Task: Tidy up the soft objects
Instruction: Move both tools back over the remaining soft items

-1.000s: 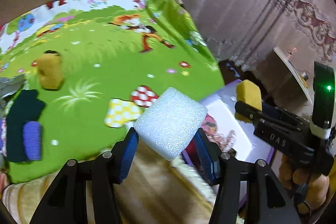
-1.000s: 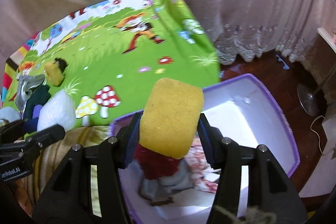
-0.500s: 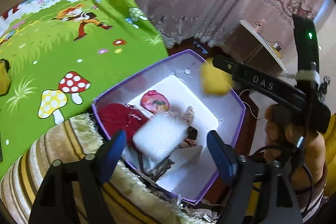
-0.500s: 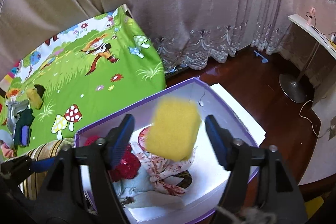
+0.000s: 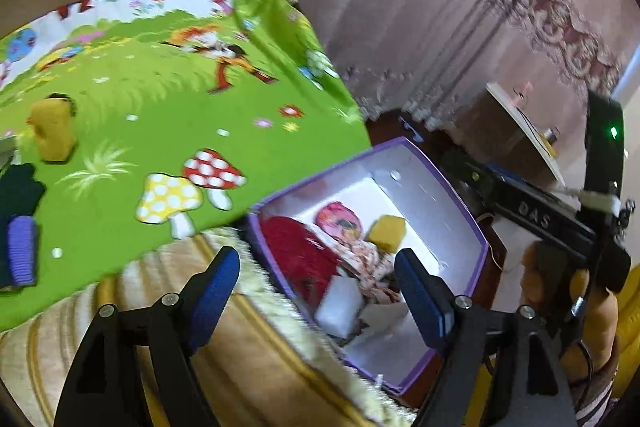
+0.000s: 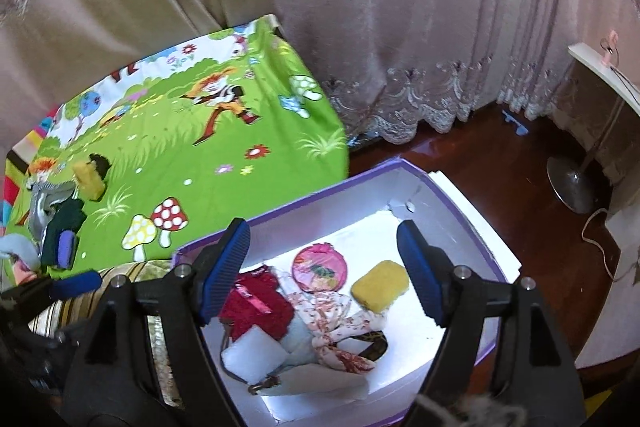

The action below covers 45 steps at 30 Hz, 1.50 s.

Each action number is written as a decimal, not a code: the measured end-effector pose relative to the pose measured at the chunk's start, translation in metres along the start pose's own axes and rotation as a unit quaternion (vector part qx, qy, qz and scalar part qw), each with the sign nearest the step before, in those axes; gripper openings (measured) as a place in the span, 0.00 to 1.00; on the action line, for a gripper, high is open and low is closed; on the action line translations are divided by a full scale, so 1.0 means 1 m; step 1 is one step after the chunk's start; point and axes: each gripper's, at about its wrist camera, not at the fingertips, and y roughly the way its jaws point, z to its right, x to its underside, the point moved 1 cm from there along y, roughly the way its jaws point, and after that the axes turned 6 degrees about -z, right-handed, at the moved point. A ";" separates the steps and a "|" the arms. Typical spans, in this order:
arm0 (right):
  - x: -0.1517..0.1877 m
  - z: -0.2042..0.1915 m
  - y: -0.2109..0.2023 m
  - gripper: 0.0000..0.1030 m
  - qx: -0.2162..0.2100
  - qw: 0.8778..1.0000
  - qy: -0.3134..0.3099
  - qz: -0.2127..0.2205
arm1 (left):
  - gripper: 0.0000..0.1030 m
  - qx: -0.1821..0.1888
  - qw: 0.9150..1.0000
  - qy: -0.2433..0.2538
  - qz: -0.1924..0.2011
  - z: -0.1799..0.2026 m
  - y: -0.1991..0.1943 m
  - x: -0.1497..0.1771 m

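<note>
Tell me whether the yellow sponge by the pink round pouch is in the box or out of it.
In. The yellow sponge lies on the white floor of the purple box, beside the pink pouch, free of both open grippers.

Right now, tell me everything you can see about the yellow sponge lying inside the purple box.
The yellow rectangular sponge has rounded corners and a porous, foamy look. It lies flat and loose on the white floor of the purple-rimmed cardboard box, towards its right side. Its lower edge rests against the floral patterned cloth, and a round pink printed pouch sits just to its left. No claw touches it.
</note>
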 end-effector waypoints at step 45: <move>0.017 -0.296 0.019 0.76 -0.166 0.953 -0.245 -0.062 | 0.56 -0.074 0.899 -0.399 0.163 -0.310 -0.171 0.078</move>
